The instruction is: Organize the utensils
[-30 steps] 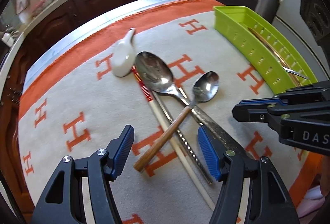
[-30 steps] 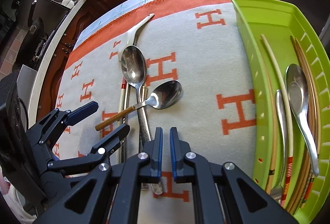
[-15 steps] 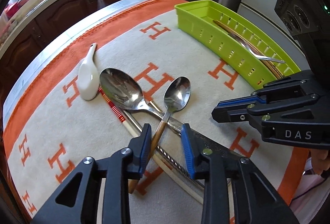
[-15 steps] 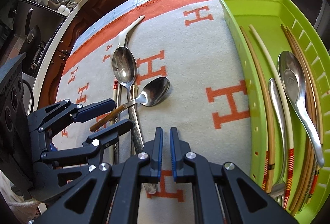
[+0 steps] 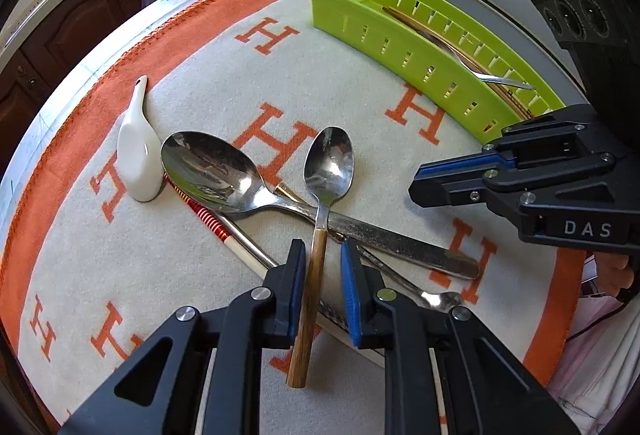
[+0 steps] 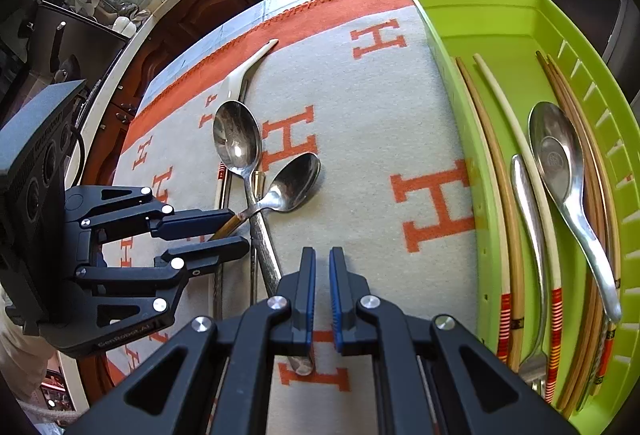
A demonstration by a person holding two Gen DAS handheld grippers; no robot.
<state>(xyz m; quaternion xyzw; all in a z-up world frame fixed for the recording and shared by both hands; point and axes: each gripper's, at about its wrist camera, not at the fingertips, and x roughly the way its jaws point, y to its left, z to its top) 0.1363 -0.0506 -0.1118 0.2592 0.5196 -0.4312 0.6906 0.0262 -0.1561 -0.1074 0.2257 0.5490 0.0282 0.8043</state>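
Nearest to me, my left gripper (image 5: 320, 275) points steeply down at the counter (image 5: 132, 7), which is covered by a cream blanket (image 5: 360, 83) with orange H shapes. Its jaws have just been closing. The brown wooden handle of a small wooden-handled spoon (image 5: 316, 231) lies between the two blue-padded fingers (image 5: 298, 287). The left pad looks as if it touches the handle; a narrow gap shows on the right side, so the spoon is not yet clamped. The handle's end sticks out toward me, past the fingers.

My right gripper (image 6: 321, 299) hovers beside it, fingers drawn almost together with nothing between them.

Just beyond the left fingers, the small spoon's bowl rests across the handle of a large steel spoon (image 5: 224, 175). Under both lie a chopstick (image 5: 212, 223) with red bands and a slim metal utensil. A white ceramic spoon (image 5: 138, 159) lies farther left, beside the large spoon's bowl.

Farthest away, on the right, a lime-green basket (image 6: 500, 19) holds chopsticks, a steel spoon and a fork.
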